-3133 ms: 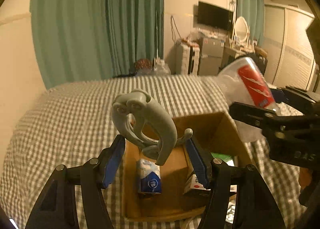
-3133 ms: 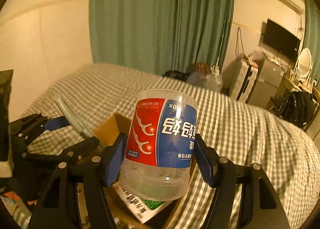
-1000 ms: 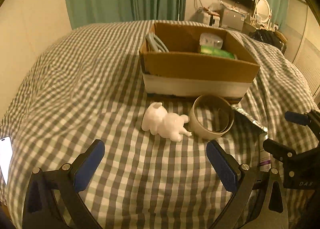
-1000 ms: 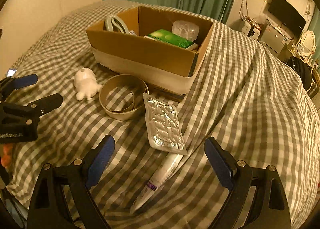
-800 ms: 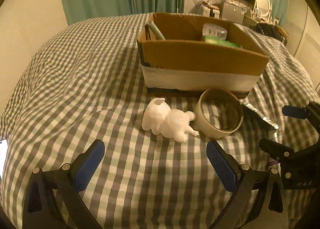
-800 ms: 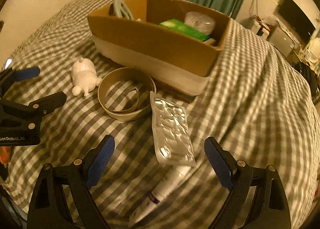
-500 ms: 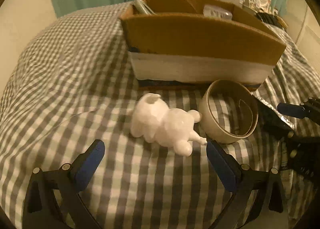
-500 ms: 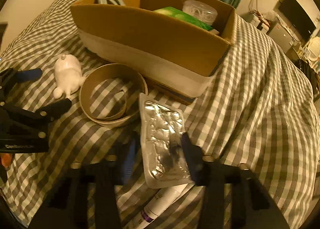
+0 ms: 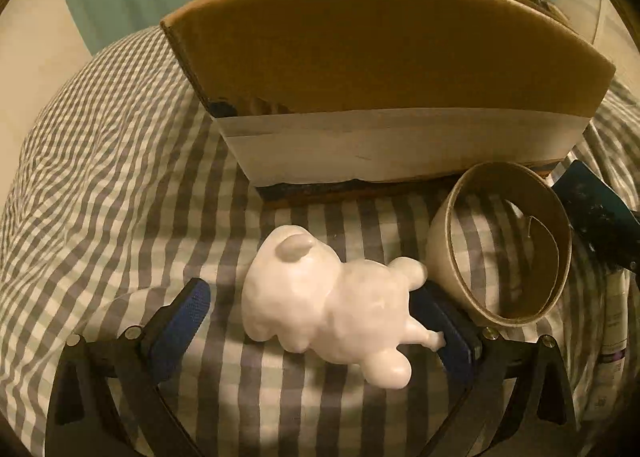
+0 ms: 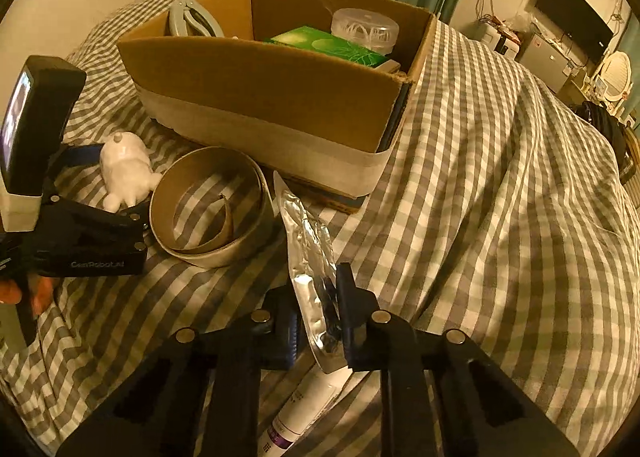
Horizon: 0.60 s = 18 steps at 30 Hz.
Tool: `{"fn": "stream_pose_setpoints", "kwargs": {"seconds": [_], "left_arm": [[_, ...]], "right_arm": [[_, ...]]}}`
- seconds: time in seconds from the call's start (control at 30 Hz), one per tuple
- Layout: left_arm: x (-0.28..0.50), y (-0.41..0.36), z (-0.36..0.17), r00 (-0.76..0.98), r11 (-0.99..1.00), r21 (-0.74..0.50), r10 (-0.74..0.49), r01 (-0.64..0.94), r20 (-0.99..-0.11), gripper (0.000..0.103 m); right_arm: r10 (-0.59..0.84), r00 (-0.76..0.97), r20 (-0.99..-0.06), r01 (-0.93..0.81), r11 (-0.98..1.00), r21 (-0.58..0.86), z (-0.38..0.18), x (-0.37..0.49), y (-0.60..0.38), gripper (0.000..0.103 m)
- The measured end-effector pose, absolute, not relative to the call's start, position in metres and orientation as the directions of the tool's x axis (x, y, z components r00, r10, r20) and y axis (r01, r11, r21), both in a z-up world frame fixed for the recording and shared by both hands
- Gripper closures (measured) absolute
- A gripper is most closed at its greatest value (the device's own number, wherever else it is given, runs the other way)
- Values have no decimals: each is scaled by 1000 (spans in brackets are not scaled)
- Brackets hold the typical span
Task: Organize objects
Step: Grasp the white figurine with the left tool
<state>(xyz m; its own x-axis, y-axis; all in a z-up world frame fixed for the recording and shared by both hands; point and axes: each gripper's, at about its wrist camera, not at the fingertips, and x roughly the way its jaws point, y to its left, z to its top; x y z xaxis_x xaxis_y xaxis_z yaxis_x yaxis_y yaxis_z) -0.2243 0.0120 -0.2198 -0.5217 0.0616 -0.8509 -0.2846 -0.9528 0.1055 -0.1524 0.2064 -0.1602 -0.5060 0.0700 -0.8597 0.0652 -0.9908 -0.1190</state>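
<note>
Foil blister pack (image 10: pixel 310 253) clamped on edge between the right gripper (image 10: pixel 316 321) pads, above the checked bedspread (image 10: pixel 500 177). Left gripper (image 9: pixel 316 321) jaws apart, straddling the white animal figurine (image 9: pixel 332 309), which lies on its side; right pad touching it, left pad clear. Cardboard ring (image 9: pixel 500 245) just beside figurine, in front of the cardboard box (image 9: pixel 384 69). Tube (image 10: pixel 304 409) lies under the right gripper.

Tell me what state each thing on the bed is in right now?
Right gripper: shut on foil blister pack.
Left gripper: open around white figurine, lying on its side.
Cardboard box: open, partly filled.
Tape roll: lying flat.
Tube: lying flat.
</note>
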Motion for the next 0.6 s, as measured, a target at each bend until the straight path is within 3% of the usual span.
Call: {"fn": "stream_pose_setpoints", "kwargs": {"seconds": [0.1, 0.23, 0.6], "left_arm": [[-216, 9, -216, -515, -949, 51, 123, -310, -848, 22], [-201, 4, -209, -523, -944, 53, 134, -326, -842, 23], [-151, -8, -156, -591, -942, 39, 176, -333, -787, 23]], "right_arm": [[74, -534, -842, 61, -990, -126, -151, -145, 205, 90], [86, -565, -821, 50, -989, -138, -138, -131, 200, 96], [61, -624, -779, 58, -991, -124, -108, -99, 189, 96]]}}
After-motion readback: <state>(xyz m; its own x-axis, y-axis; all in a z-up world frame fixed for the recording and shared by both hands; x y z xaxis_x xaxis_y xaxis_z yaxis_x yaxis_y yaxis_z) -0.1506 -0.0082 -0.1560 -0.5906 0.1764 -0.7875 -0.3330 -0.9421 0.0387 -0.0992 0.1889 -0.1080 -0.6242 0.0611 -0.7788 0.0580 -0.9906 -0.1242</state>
